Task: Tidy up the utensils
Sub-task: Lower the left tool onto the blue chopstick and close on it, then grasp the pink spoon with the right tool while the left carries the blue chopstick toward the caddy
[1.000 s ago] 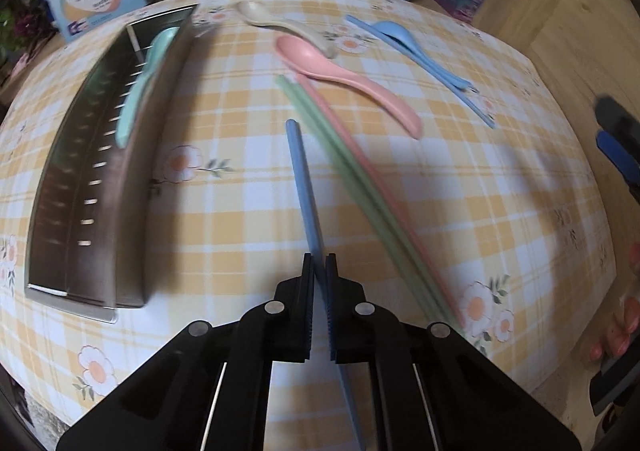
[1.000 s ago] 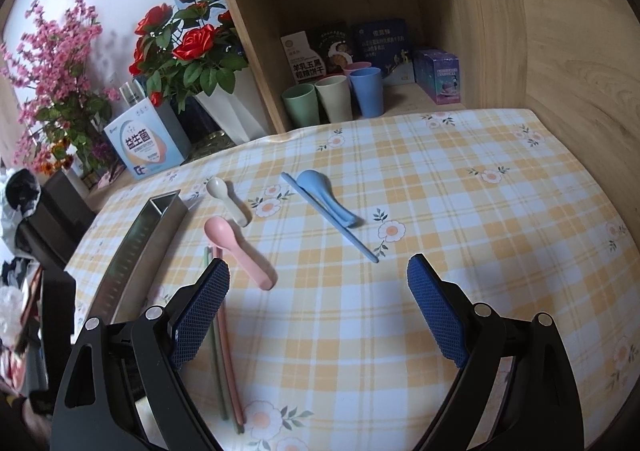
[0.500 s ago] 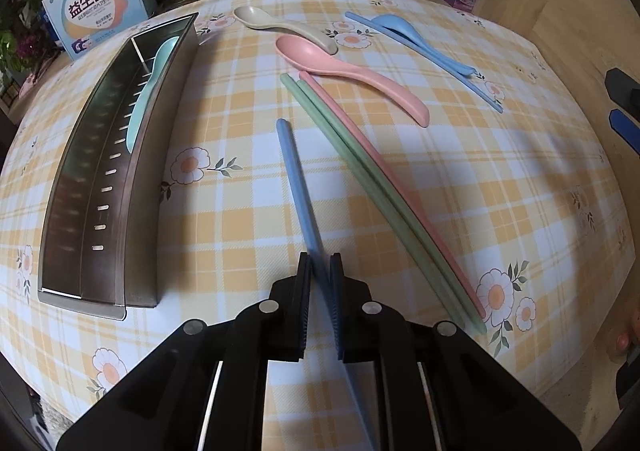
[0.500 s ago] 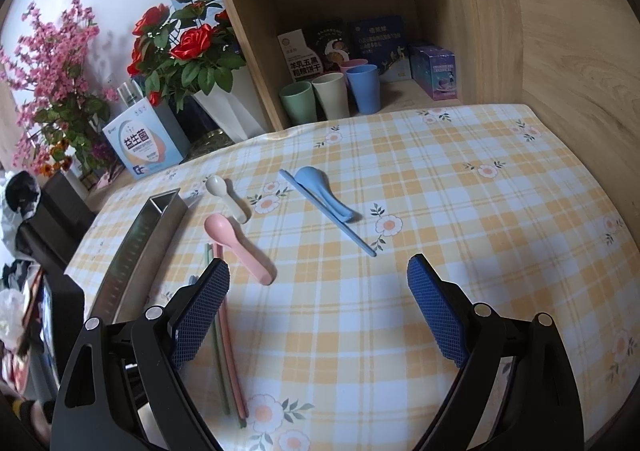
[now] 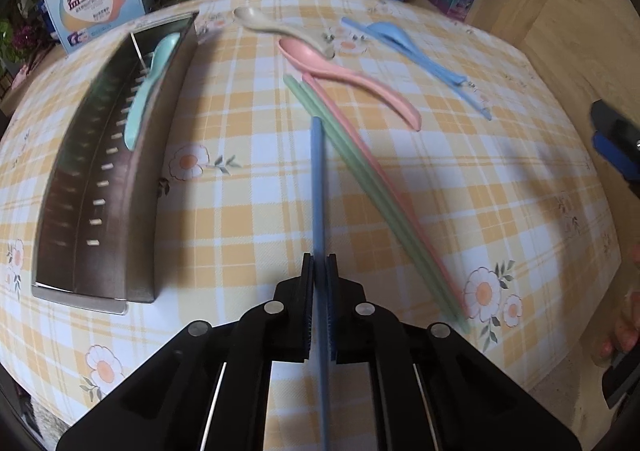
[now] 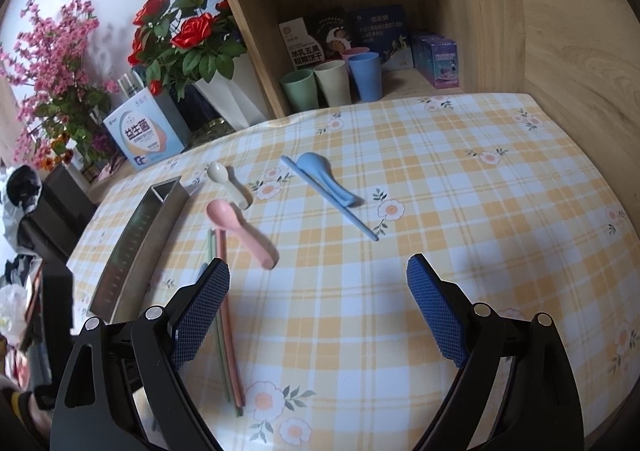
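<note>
Left gripper [image 5: 319, 275] clamped on one blue chopstick [image 5: 317, 187], its tip raised over the cloth [image 5: 248, 123] and crossing the green chopstick [image 5: 360, 171], its rear end hidden under the gripper body; right gripper [image 6: 318, 283] spread wide, holding nothing. Tray [image 5: 136, 187]: one, steel, containing one mint spoon [image 5: 148, 91], far end blurred. On the cloth: three spoons, pink [image 5: 348, 79], cream [image 6: 228, 183], blue [image 6: 324, 175]; one pink chopstick [image 5: 348, 123], one blue chopstick [image 6: 340, 207] beside the blue spoon.

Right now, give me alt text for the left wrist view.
The left gripper has its jaws shut on a blue chopstick pointing away over the checked tablecloth. A metal tray holding a mint spoon sits left; green and pink chopsticks lie right.
</note>
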Demonstrator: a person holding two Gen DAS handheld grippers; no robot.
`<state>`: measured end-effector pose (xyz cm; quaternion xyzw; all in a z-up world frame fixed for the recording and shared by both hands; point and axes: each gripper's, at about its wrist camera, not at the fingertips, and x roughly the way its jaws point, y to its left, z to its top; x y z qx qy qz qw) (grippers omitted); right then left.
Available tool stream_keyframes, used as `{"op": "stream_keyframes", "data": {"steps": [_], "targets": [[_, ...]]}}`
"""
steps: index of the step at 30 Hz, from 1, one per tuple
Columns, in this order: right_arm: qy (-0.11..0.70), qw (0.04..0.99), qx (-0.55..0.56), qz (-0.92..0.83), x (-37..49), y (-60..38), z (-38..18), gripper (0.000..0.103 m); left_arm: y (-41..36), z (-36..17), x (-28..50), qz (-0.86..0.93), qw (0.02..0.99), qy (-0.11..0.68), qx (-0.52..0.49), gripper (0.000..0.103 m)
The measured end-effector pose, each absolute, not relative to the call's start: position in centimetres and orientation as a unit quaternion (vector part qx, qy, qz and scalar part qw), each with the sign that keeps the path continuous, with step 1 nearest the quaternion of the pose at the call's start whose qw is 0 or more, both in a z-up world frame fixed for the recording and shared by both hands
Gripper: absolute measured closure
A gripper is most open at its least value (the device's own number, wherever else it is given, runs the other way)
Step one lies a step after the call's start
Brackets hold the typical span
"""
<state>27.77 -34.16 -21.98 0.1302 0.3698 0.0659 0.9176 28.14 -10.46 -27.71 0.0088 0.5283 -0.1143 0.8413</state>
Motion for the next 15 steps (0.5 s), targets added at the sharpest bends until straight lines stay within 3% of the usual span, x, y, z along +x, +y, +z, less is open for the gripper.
{"op": "stream_keyframes", "data": {"steps": [10,15], "targets": [[0.389,0.908,0.136,0.076,27.9,-33.9,-23.1,0.016,-8.7,-24.3,27.9,-0.116,0.862,0.492,-0.017,0.097],[0.402,0.903,0.125,0.087,28.5,-33.4,-23.9,0.024,-7.3,-22.9,28.0,-0.115,0.87,0.479,-0.032,0.097]]}}
